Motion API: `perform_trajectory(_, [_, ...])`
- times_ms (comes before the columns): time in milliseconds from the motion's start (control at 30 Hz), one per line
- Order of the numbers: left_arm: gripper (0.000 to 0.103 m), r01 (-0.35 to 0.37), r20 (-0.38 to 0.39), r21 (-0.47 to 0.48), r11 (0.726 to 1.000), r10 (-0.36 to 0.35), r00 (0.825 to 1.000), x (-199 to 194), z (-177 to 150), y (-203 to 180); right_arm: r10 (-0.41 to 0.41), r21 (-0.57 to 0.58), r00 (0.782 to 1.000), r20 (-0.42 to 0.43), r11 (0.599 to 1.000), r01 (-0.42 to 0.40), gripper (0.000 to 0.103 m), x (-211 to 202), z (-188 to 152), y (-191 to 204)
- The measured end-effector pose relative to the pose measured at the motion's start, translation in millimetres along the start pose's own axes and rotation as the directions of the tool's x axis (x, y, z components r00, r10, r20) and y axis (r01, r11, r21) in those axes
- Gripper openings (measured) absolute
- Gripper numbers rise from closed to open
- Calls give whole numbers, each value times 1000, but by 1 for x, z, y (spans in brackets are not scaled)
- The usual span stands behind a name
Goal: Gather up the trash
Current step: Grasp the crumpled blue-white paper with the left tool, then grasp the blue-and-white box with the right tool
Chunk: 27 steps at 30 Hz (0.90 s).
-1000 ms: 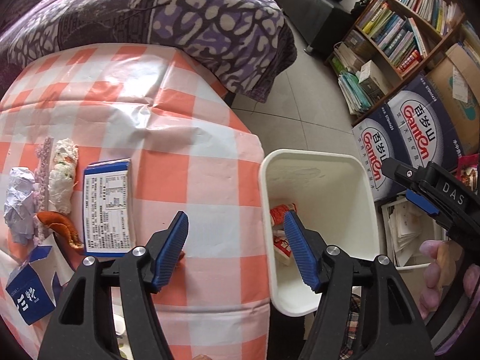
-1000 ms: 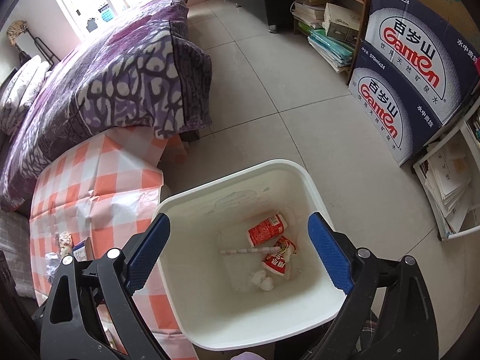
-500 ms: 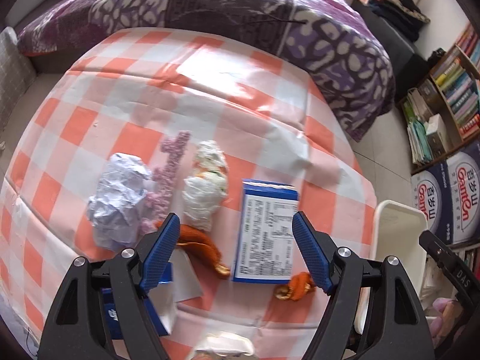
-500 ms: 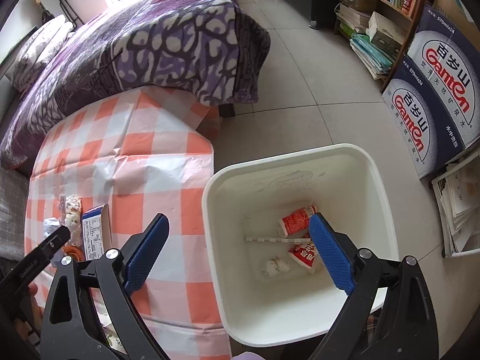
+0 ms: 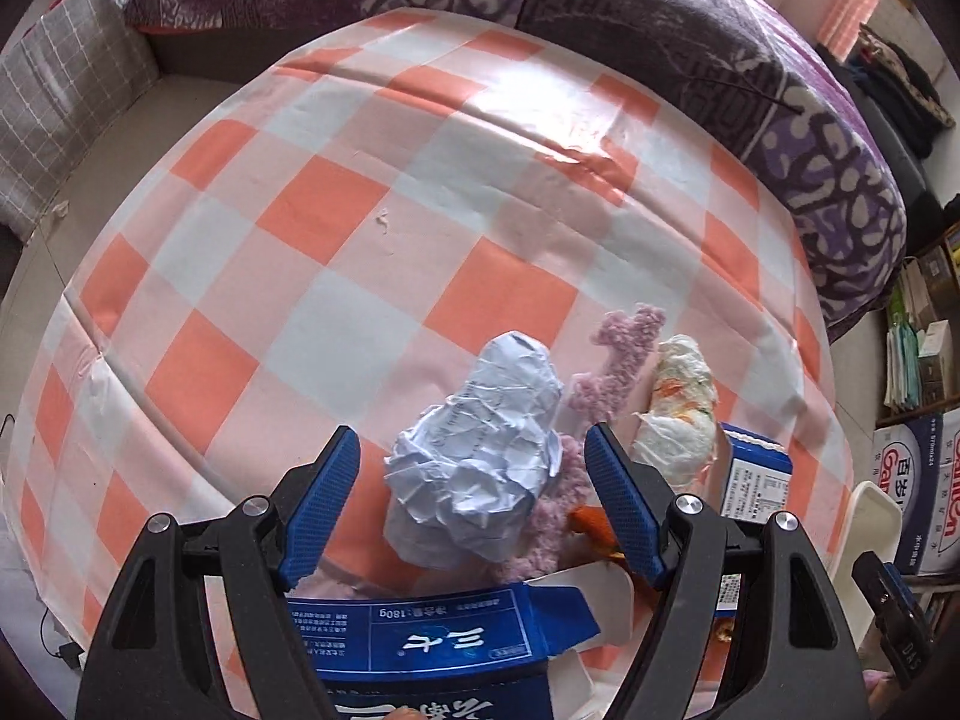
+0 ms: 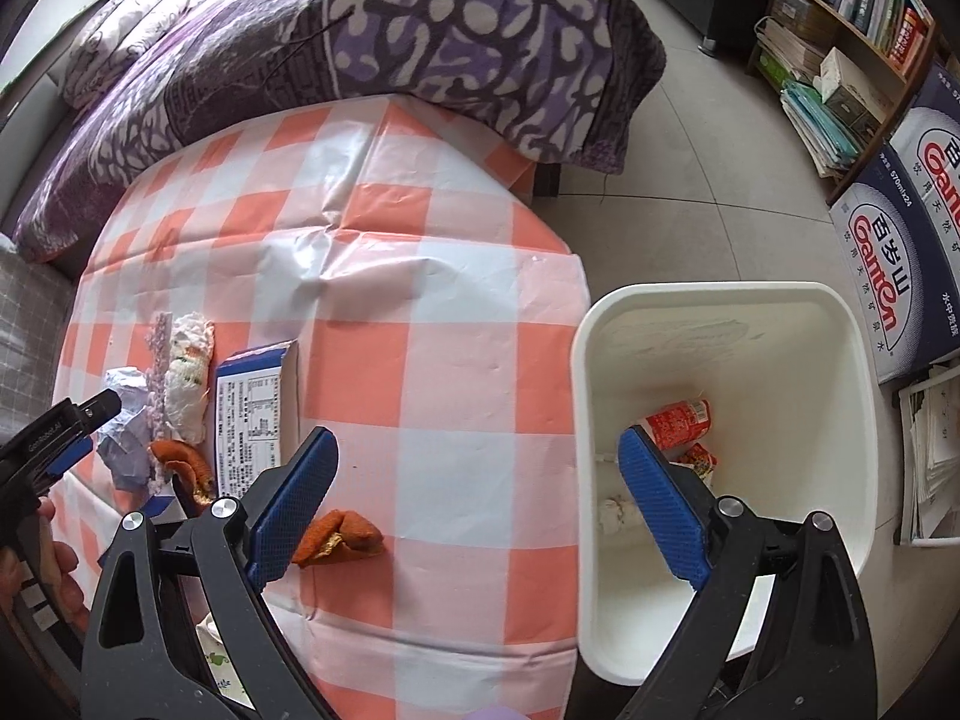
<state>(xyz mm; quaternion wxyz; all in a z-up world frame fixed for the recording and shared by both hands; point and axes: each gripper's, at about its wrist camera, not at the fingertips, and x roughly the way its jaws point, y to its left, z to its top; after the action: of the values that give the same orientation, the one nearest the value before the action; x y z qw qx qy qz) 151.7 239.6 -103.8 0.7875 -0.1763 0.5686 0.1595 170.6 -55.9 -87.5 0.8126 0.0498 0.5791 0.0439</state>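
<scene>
My left gripper [image 5: 471, 504] is open, its blue pads on either side of a crumpled white paper ball [image 5: 480, 456] on the checked tablecloth [image 5: 336, 228]. Beside the ball lie a fuzzy pink strip [image 5: 624, 360], a soiled tissue wad [image 5: 678, 414], orange peel [image 5: 591, 525] and a blue carton [image 5: 444, 630]. My right gripper [image 6: 477, 501] is open and empty above the table's edge, by the white bin [image 6: 840, 360], which holds a red carton [image 6: 681, 420] and wrappers. A flat blue box [image 6: 255, 414] and an orange peel [image 6: 339, 537] lie on the cloth.
A bed with a purple patterned quilt [image 6: 420, 42] borders the table's far side. Ganten water boxes [image 6: 888, 252] and a bookshelf [image 6: 852, 12] stand right of the bin. A grey checked cushion [image 5: 54, 114] is at the left.
My left gripper has swung left from the bin across the table and now straddles the paper ball. My right gripper has shifted left from over the bin toward the table edge.
</scene>
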Motion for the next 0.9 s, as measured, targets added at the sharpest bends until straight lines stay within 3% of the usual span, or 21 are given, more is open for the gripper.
perform_trajectory(167, [75,4,-39,-11,1000,-5,999,15,-5,14,16,-28,1000,-27,999,-17,91,10,-3,25])
perform_trajectory(300, [65,38,-64,-10,999,-39,997,19,-7,19,44,-29,997,-58,999,-46,91,21,-5,40])
perform_trajectory(500, [59,10,-20,20,1000,-9,1000,9,-9,26,67,-63,995,-78,995,-72,91,33,-11,67])
perform_trajectory(900, [59,21,12,-49,999,-21,1000,-14,-8,63,64,-86,995,-76,994,-70,90,48,-12,102])
